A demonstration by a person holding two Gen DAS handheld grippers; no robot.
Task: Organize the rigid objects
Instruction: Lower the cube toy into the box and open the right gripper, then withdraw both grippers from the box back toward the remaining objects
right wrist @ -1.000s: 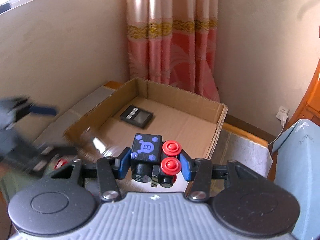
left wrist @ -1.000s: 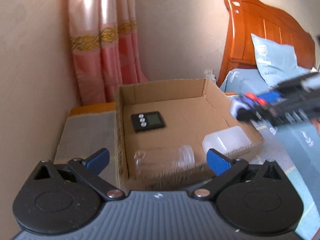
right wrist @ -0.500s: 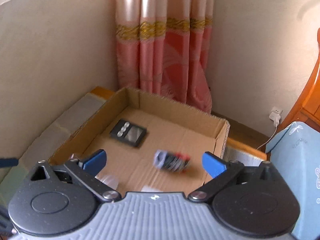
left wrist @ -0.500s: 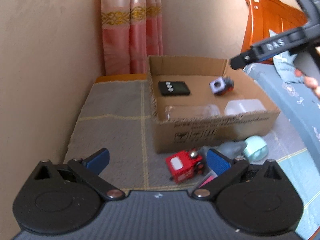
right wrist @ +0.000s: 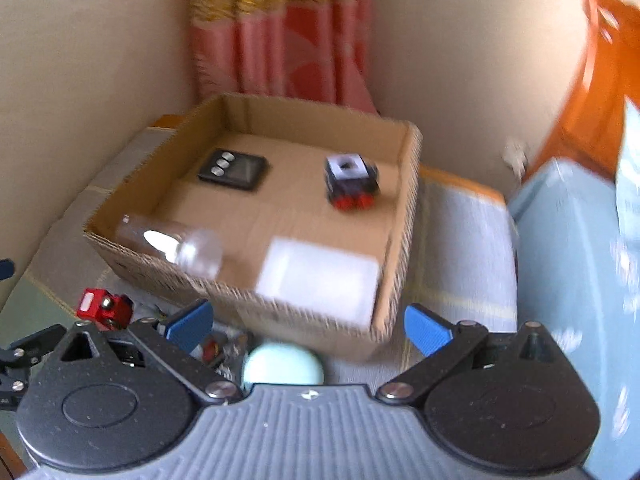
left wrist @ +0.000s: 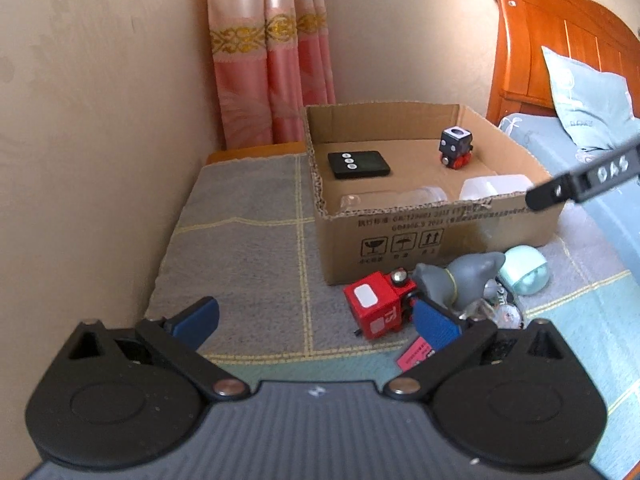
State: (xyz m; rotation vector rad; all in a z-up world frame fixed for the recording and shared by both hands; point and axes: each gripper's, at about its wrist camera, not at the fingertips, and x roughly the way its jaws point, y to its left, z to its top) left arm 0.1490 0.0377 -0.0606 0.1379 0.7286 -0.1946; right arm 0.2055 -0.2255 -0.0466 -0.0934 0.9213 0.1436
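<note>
a cardboard box [left wrist: 440, 232] sits on a mat [left wrist: 248, 248] in the room's corner. inside lie a timer [left wrist: 359, 164] at back left, a toy block [left wrist: 455, 147] at back right, a bottle [right wrist: 172, 245] along the front wall. a toy truck [left wrist: 378, 306] and a ball [left wrist: 525, 269] lie before the box.

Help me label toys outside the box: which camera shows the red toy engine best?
The left wrist view: the red toy engine lies sharp and near. The right wrist view shows it small, blurred, at the edge.

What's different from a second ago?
The right gripper opened and dropped the black toy train into the cardboard box; it now stands there. The left gripper, open and empty, swung down towards the red toy. Timer, bottle unchanged.
</note>
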